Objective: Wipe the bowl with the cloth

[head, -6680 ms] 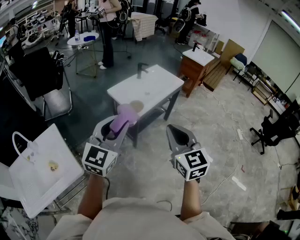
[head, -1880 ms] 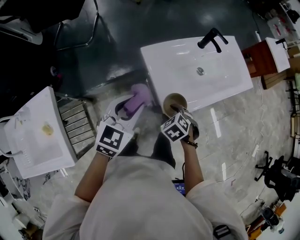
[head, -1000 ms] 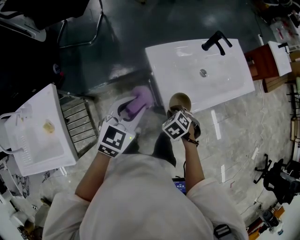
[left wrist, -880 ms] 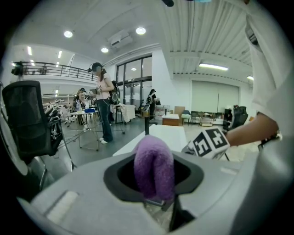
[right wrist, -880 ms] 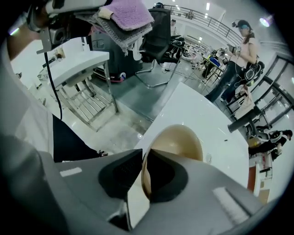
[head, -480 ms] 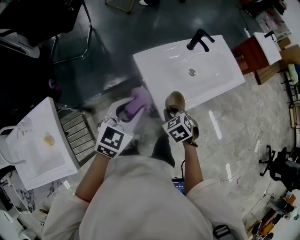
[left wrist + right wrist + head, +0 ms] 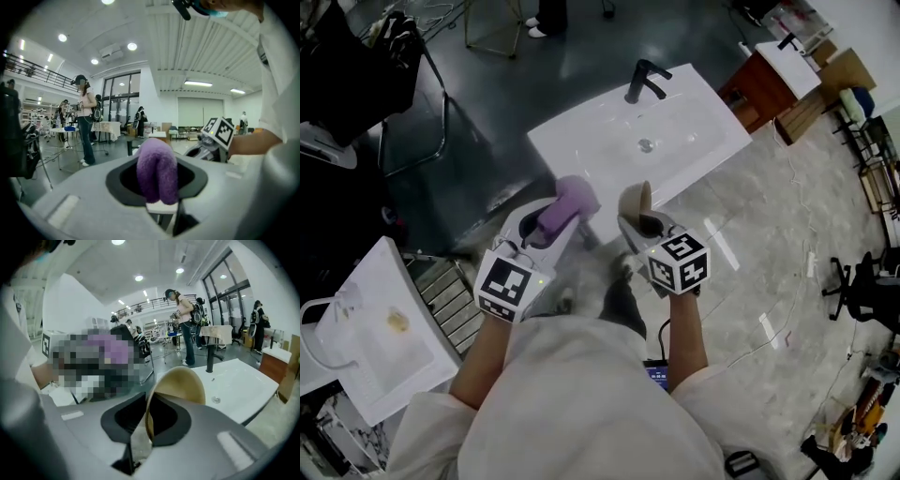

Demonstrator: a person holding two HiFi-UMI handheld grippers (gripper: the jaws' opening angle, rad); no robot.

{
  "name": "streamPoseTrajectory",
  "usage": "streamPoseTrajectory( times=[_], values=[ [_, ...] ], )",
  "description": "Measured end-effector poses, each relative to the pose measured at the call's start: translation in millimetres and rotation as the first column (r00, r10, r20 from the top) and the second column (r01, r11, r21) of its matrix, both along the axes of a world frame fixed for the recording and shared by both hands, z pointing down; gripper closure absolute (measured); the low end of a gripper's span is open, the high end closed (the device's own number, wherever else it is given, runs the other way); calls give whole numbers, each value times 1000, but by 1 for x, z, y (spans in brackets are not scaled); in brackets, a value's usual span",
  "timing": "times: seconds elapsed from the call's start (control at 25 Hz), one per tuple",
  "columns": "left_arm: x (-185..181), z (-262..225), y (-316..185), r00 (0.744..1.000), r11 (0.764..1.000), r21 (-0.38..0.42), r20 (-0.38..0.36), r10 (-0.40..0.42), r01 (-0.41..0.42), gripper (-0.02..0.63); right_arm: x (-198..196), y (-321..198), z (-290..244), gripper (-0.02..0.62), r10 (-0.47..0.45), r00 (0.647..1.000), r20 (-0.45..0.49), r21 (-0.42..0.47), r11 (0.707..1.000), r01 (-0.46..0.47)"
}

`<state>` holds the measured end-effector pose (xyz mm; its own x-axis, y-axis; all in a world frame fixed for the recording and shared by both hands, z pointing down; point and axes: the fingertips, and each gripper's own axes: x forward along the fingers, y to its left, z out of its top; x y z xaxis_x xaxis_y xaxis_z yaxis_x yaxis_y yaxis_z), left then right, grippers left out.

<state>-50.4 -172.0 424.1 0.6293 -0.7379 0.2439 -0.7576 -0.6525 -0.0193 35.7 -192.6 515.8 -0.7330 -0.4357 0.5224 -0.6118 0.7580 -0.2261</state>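
My right gripper [image 7: 636, 214] is shut on the rim of a tan bowl [image 7: 635, 198], which it holds up on edge in front of the white sink top. In the right gripper view the bowl [image 7: 180, 385] stands tilted between the jaws, which have just been closing on it. My left gripper [image 7: 551, 217] is shut on a folded purple cloth [image 7: 567, 202]; in the left gripper view the cloth [image 7: 157, 174] sticks up from the jaws. Cloth and bowl are side by side, a short gap apart. The right gripper [image 7: 206, 145] shows at the right of the left gripper view.
A white sink top [image 7: 609, 141] with a black tap [image 7: 644, 79] stands just beyond the grippers. A white side table [image 7: 366, 333] is at the lower left, a dark chair [image 7: 366, 84] at the upper left. Wooden cabinets [image 7: 769, 80] and people stand further off.
The bowl has been lifted off the sink top's edge and turned on edge in my right gripper. Both grippers have risen, and the head view has swung so the sink lies further away.
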Motion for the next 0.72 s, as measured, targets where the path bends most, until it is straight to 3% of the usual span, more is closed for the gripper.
streamPoseTrajectory(
  times=[0.2, 0.32, 0.6, 0.72],
  values=[
    [35, -33, 6, 988, 990, 47, -76, 137, -133, 488, 18, 13, -41, 563, 55, 981, 184, -6, 998, -55],
    [64, -49, 14, 967, 969, 86, -81, 240, -233, 488, 29, 25, -55, 565, 72, 970, 231, 3, 997, -74],
    [124, -56, 41, 911, 905, 106, 49, 409, -412, 488, 30, 57, -78, 566, 19, 968, 250, 59, 998, -35],
    [137, -58, 48, 897, 889, 115, 49, 440, -442, 488, 27, 72, -88, 563, -23, 965, 260, 79, 997, 3]
  ],
)
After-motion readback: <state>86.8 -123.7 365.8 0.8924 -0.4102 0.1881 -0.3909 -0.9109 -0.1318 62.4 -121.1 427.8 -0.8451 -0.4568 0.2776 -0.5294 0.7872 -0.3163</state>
